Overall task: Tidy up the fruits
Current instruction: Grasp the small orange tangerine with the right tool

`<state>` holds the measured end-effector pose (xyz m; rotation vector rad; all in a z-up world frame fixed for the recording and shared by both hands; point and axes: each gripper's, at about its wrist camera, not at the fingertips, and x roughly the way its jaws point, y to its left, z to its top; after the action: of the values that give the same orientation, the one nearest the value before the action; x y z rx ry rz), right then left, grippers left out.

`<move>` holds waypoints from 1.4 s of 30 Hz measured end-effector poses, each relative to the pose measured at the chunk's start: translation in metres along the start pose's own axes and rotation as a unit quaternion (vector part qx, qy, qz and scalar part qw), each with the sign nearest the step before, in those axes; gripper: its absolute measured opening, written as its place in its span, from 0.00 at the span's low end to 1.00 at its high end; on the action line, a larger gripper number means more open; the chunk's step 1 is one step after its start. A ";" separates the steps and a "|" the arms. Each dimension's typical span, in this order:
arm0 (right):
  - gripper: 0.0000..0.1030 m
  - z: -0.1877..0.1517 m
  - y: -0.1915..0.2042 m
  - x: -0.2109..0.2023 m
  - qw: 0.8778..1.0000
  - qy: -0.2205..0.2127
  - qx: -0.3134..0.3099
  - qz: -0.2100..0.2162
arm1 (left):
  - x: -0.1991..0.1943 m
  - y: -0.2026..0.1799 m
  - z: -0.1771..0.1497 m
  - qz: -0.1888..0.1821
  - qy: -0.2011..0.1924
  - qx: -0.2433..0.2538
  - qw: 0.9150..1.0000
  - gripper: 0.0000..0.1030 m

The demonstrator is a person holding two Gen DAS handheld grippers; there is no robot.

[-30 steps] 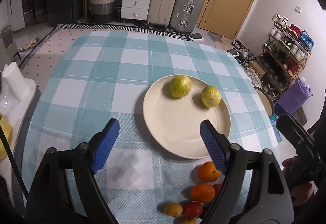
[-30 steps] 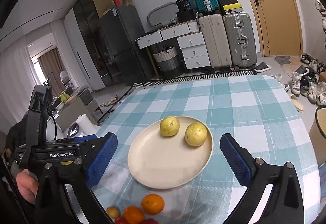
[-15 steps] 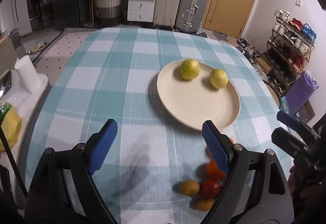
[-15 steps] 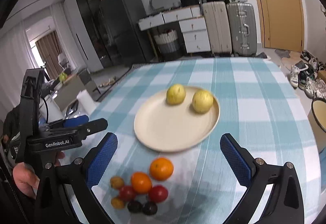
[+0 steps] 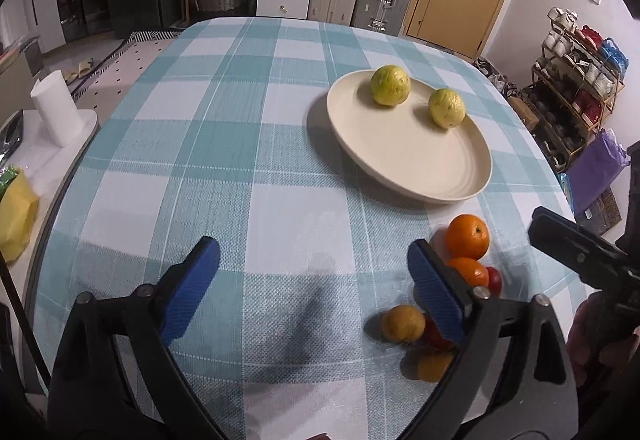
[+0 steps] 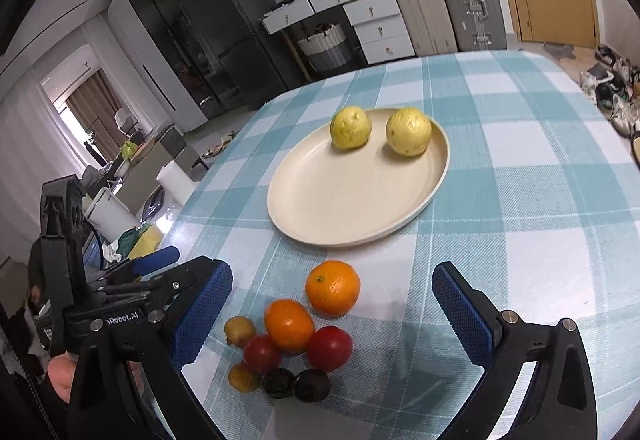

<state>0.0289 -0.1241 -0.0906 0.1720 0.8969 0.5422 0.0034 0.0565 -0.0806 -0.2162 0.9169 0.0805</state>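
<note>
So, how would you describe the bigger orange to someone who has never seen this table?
Find the cream plate on the checked tablecloth. In front of it, toward the camera, lies a small pile of fruit; the bigger orange is at the pile's edge nearest the plate. It is the largest fruit there, rounder than the smaller orange behind it.

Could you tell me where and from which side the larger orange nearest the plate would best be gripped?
Probably across its round middle, coming down from above. The larger orange sits at the plate-side end of the fruit cluster, with bare cloth to its left and right, while the smaller orange crowds its near side. The right gripper, open, already straddles that area.
</note>
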 end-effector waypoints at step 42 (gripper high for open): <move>0.37 -0.005 -0.022 0.032 0.998 0.035 0.041 0.024 | 0.011 -0.004 -0.009 -0.047 0.029 0.015 0.998 0.97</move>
<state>0.0492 -0.1270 -0.1239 0.2504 0.9861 0.5584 0.0037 0.0502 -0.0943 -0.2345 0.9633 -0.0270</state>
